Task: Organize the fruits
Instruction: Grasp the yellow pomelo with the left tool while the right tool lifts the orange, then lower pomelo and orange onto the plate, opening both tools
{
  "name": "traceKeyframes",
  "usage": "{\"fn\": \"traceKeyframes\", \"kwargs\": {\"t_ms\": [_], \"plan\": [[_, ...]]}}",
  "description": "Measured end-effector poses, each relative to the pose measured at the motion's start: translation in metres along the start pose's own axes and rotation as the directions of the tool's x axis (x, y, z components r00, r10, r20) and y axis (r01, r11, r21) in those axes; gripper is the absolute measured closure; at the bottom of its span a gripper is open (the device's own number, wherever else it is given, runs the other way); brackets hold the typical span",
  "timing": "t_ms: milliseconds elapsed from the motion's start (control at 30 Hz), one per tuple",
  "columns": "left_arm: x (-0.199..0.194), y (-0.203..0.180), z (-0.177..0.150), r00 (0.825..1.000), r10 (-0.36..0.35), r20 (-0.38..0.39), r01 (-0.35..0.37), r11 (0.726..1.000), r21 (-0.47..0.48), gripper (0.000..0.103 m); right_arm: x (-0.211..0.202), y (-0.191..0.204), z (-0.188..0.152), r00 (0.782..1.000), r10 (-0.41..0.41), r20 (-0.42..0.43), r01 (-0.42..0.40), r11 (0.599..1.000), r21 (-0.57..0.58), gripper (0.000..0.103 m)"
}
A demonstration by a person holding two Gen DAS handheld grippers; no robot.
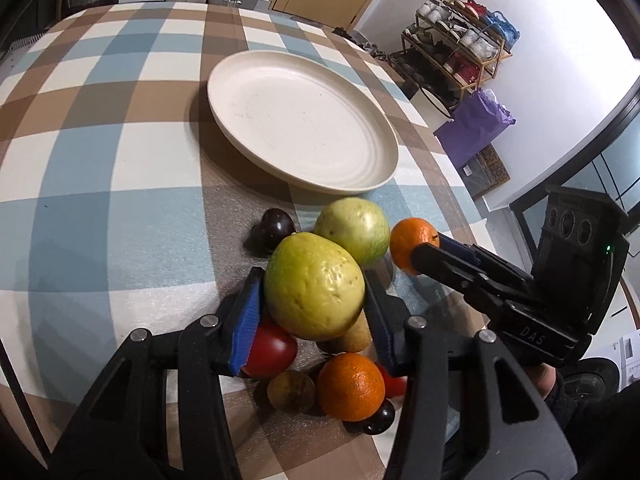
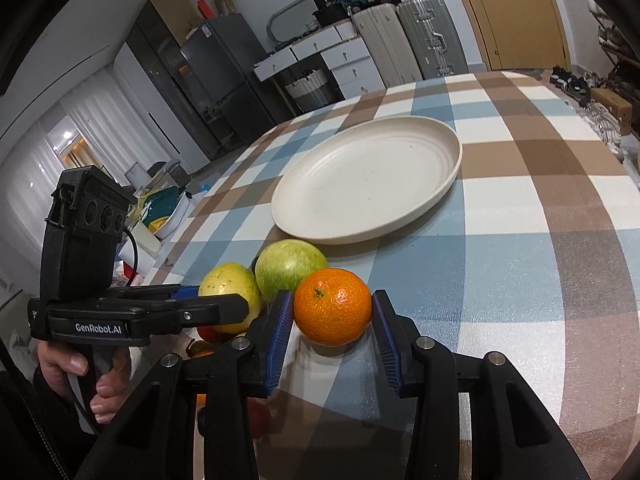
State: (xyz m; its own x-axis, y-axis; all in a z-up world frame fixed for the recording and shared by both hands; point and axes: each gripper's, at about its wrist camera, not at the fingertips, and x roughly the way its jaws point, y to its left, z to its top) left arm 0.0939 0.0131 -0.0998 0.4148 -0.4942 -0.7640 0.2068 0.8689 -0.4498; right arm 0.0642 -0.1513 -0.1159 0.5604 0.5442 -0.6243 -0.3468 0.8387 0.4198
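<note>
My left gripper (image 1: 314, 300) is shut on a yellow-green guava (image 1: 314, 286) and holds it above a pile of fruit: a red tomato (image 1: 270, 350), an orange (image 1: 351, 386), a brown round fruit (image 1: 291, 391) and dark plums (image 1: 276, 229). A second green guava (image 1: 354, 229) lies beyond. My right gripper (image 2: 332, 312) is shut on a tangerine (image 2: 333, 306), slightly above the cloth; it also shows in the left wrist view (image 1: 410, 246). The empty cream plate (image 1: 248, 128) sits farther back on the checked tablecloth, seen too in the right wrist view (image 2: 454, 160).
The checked table (image 1: 100, 160) ends at right, near a shoe rack (image 1: 460, 40) and a purple bag (image 1: 476, 124). In the right wrist view, a fridge (image 2: 224, 80), suitcases (image 2: 400, 40) and a door (image 2: 512, 12) stand behind the table.
</note>
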Motion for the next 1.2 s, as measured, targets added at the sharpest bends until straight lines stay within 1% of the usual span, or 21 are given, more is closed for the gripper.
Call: {"fn": "traceKeyframes", "kwargs": {"t_ms": [133, 333, 433, 567, 700, 800, 933, 1133, 1200], "plan": [[-0.011, 0.003, 0.004, 1.000, -0.007, 0.024, 0.007, 1.000, -0.001, 0.057, -0.005, 0.000, 0.002, 1.000, -0.006, 0.021, 0.006, 1.000, -0.008, 0.062], [-0.024, 0.003, 0.017, 0.998, -0.013, 0.060, 0.012, 1.000, 0.009, 0.057, -0.013, 0.003, 0.016, 0.997, 0.013, 0.071, -0.011, 1.000, -0.028, 0.062], [-0.028, 0.002, 0.029, 0.997, -0.017, 0.076, 0.016, 1.000, 0.017, 0.057, -0.015, 0.007, 0.027, 0.996, 0.023, 0.085, -0.019, 0.999, -0.049, 0.062], [-0.031, 0.002, 0.052, 0.995, 0.010, 0.101, -0.015, 0.999, 0.045, 0.057, -0.012, 0.007, 0.044, 0.995, 0.048, 0.086, -0.044, 0.998, -0.051, 0.062], [-0.032, 0.006, 0.080, 0.993, 0.001, 0.122, -0.005, 0.999, 0.034, 0.057, -0.008, 0.002, 0.062, 0.995, 0.051, 0.089, -0.047, 0.998, -0.044, 0.062], [-0.028, 0.007, 0.101, 0.992, -0.009, 0.128, 0.006, 1.000, 0.022, 0.057, -0.003, -0.006, 0.078, 0.994, 0.056, 0.091, -0.054, 0.998, -0.023, 0.062], [-0.018, 0.005, 0.131, 0.993, -0.029, 0.116, 0.025, 0.999, 0.028, 0.057, 0.001, -0.013, 0.100, 0.993, 0.055, 0.105, -0.054, 0.998, -0.010, 0.062], [0.012, 0.003, 0.169, 0.996, -0.024, 0.091, 0.022, 0.999, 0.031, 0.057, 0.015, -0.022, 0.132, 0.992, 0.062, 0.108, -0.061, 0.998, -0.014, 0.062], [0.027, 0.008, 0.181, 0.997, -0.032, 0.069, 0.032, 0.999, 0.009, 0.057, 0.022, -0.027, 0.141, 0.993, 0.059, 0.104, -0.058, 0.998, -0.014, 0.062]]}}
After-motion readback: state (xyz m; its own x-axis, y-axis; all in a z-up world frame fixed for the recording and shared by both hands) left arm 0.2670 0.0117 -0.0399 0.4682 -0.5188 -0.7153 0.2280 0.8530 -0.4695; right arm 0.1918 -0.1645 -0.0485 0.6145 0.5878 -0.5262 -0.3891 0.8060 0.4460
